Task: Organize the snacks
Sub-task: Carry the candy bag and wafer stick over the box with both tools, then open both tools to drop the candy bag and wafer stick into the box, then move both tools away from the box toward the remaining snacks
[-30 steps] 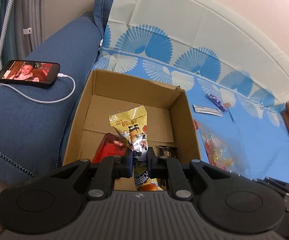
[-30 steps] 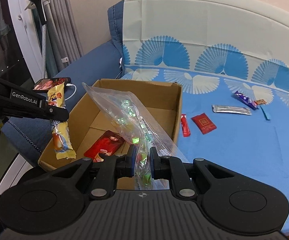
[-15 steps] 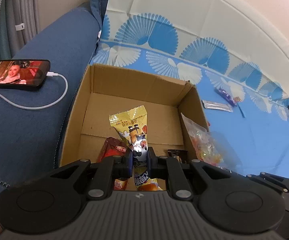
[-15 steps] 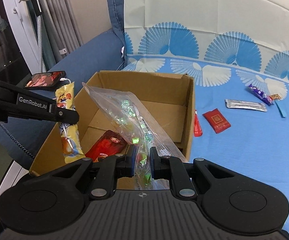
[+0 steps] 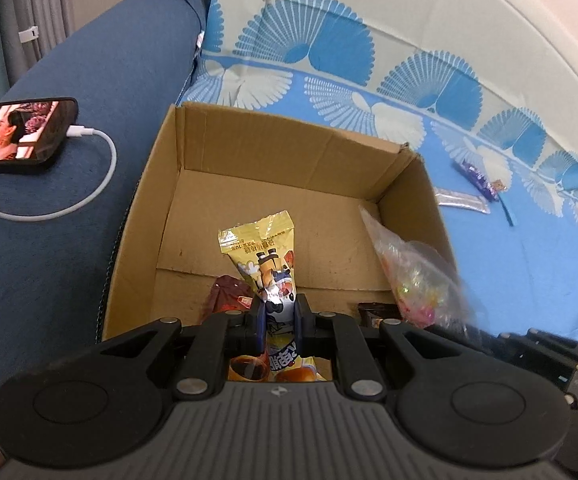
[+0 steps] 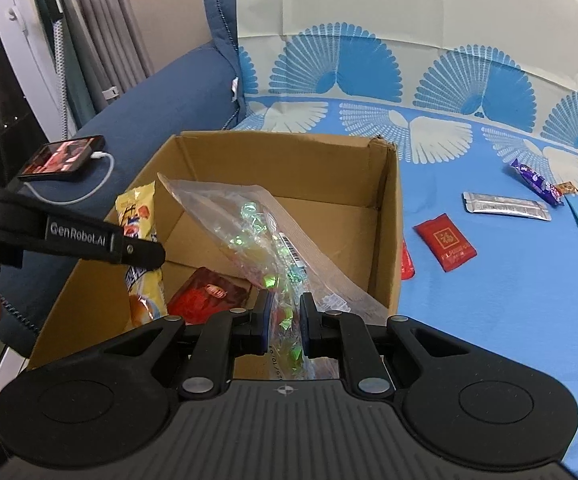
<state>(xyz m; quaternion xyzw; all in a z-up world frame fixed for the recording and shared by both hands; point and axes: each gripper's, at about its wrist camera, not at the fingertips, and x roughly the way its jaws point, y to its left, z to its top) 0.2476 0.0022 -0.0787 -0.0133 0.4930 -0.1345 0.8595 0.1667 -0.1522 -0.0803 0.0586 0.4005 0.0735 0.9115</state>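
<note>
Left gripper (image 5: 277, 316) clamped on yellow snack packet (image 5: 263, 256); right gripper (image 6: 283, 318) clamped on clear candy bag (image 6: 257, 236). Both held over cardboard box (image 6: 389, 240). Step: depositing. Next: lower, release inside.

Lower part of yellow snack packet (image 5: 267, 268) hidden behind black gripper body at bottom centre of left view. Dark wrapper (image 5: 377, 312) at lower right of box (image 5: 249, 148) mostly covered, label unreadable. Clear candy bag (image 5: 413, 276) blurred at its right side. Phone (image 5: 13, 134) cut off by left edge. In right view, red packet (image 6: 407, 260) half hidden behind box wall.
</note>
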